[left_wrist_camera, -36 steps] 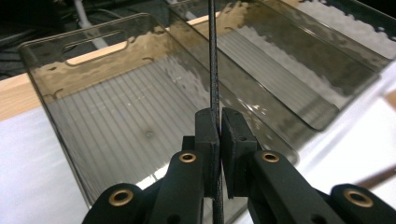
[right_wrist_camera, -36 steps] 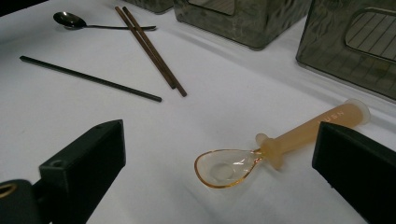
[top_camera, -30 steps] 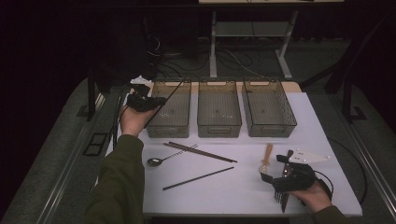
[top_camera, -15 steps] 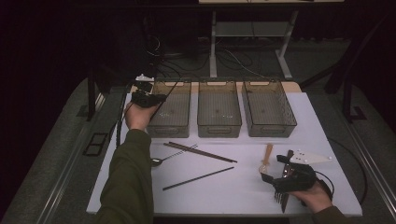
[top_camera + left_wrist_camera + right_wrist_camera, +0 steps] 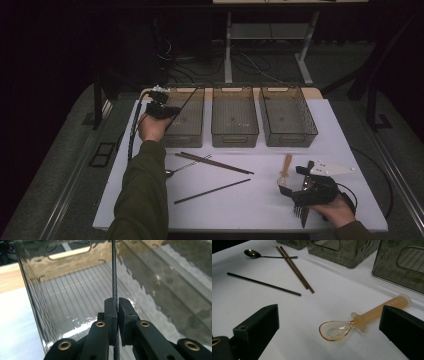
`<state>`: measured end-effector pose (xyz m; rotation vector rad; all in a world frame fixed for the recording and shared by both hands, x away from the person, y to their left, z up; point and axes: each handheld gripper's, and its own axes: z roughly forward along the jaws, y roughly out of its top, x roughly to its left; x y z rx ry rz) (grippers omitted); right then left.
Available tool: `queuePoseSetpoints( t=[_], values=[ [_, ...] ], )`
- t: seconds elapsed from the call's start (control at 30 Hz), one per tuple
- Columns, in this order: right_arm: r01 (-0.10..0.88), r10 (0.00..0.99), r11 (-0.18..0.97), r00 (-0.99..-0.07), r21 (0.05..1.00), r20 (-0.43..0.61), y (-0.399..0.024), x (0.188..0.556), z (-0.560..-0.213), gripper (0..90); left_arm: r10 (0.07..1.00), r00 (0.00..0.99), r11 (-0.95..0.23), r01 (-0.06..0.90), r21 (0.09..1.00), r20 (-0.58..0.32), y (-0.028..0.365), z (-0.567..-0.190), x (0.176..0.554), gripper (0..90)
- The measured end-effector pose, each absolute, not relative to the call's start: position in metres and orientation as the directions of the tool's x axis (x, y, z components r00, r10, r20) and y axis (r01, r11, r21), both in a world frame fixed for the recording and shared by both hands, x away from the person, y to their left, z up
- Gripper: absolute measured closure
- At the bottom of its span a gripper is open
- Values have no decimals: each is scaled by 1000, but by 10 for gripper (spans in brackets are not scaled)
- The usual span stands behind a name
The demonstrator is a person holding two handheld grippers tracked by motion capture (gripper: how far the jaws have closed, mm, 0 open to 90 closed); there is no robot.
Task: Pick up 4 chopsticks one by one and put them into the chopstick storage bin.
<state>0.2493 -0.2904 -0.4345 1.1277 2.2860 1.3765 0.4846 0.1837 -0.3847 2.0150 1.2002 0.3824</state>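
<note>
Chopstick (image 5: 114, 277) clamped in left hand-held gripper (image 5: 117, 312) over bin (image 5: 37, 305) rim.

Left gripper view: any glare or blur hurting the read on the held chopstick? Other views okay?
Left gripper view: bright streaky glare on the clear bin walls and floor; the black chopstick stays sharp in the left tool. High view: dim, dark surround, white mat readable. Right gripper view: evenly lit, amber spoon crisp, near jaws soft.

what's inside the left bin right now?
The black chopstick, clamped in the left gripper, reaches over the left bin. The ribbed floor that shows looks bare. The jaws and the near wall cover the near part, so nothing can be told there.
</note>
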Motion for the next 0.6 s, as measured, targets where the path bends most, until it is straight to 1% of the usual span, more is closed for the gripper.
queuePoseSetpoints(
  t=[0.07,0.1,0.13,0.17,0.23,0.27,0.43,0.5,0.6],
  values=[
    [490,721,256,-671,833,173,-290,249,-434,25,857,502,-264,626,734,-119,184,-385,484,854],
    [490,722,256,-670,833,173,-290,249,-434,25,855,502,-259,630,732,-129,184,-385,484,836],
    [491,722,256,-670,833,173,-290,249,-435,25,858,501,-265,626,733,-117,183,-384,484,733],
    [491,722,257,-670,833,172,-290,249,-435,25,861,498,-274,624,732,-102,183,-383,484,678],
    [491,722,259,-670,832,171,-290,249,-435,25,857,503,-272,623,733,-110,184,-383,483,617],
    [489,722,259,-671,833,170,-290,249,-435,25,857,505,-283,623,729,-99,185,-383,483,586],
    [492,724,258,-668,832,171,-290,249,-435,24,841,531,-283,600,749,-108,188,-378,478,491],
    [491,724,260,-669,831,169,-290,249,-435,25,831,543,-283,600,749,-121,189,-377,475,437],
    [490,724,263,-670,831,166,-290,250,-435,24,819,563,-302,588,750,-112,189,-375,470,407]
  ],
)
